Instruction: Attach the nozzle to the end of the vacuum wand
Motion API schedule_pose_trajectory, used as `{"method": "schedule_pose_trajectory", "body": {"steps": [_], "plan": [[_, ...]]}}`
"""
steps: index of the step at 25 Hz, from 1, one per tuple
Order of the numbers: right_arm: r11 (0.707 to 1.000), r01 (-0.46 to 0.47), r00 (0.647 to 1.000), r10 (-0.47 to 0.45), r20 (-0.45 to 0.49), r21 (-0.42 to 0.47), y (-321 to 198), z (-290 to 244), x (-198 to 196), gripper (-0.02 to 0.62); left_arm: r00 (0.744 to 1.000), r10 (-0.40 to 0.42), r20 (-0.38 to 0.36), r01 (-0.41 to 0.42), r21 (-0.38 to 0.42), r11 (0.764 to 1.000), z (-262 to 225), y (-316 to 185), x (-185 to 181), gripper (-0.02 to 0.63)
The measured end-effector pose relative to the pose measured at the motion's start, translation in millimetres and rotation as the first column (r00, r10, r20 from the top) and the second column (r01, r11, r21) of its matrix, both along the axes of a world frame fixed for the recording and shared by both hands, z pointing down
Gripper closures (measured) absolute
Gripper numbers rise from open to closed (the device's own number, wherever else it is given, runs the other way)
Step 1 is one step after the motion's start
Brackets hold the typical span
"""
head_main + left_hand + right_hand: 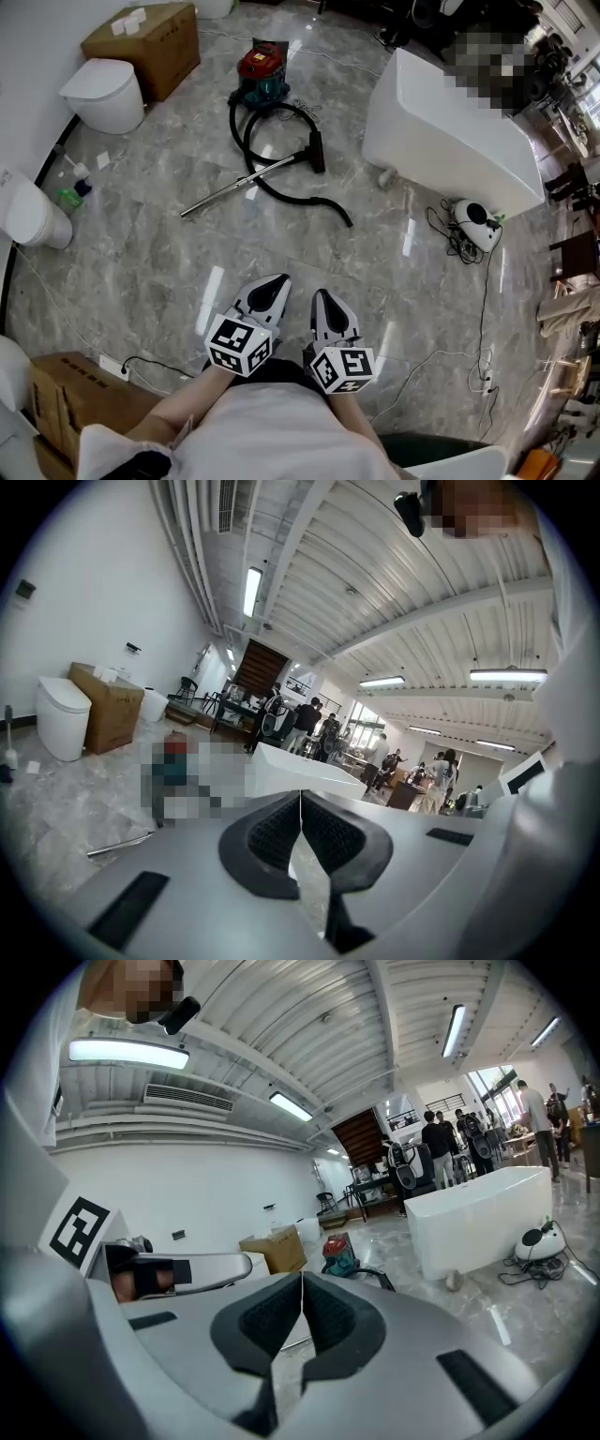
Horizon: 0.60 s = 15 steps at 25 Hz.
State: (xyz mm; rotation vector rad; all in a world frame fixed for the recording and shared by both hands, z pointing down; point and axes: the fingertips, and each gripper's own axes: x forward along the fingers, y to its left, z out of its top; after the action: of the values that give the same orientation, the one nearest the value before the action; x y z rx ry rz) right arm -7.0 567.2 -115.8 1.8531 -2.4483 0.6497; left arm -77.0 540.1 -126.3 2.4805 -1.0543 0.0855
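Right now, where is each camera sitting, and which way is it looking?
Head view: on the person's head, looking steeply down at floor, vacuum and wand; shows white shirt, left claw, right claw.
Left gripper view: on the left claw, looking along its shut jaws across the room at the bathtub; shirt at right.
Right gripper view: on the right claw, looking along shut jaws toward vacuum and bathtub; left claw at left.
Shared: both gripper views see the bathtub and cardboard box.
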Motion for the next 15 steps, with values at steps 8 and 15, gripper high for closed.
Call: {"method": "schedule_pose_trajectory", "body": {"steps": [8, 15], "plan": [[0.998, -0.067, 0.997, 0.067, 0.03, -0.003, -77, -11, 2, 0.578, 0.999, 0.037, -0.025, -0.038, -0.016, 0.999, -8, -83, -5, 0.595], [0.989, -0.139, 0.99, 0.138, 0.037, 0.04, -127, -17, 12, 0.578, 0.996, 0.071, -0.055, -0.07, 0.012, 0.997, -12, -141, -4, 0.595]]}}
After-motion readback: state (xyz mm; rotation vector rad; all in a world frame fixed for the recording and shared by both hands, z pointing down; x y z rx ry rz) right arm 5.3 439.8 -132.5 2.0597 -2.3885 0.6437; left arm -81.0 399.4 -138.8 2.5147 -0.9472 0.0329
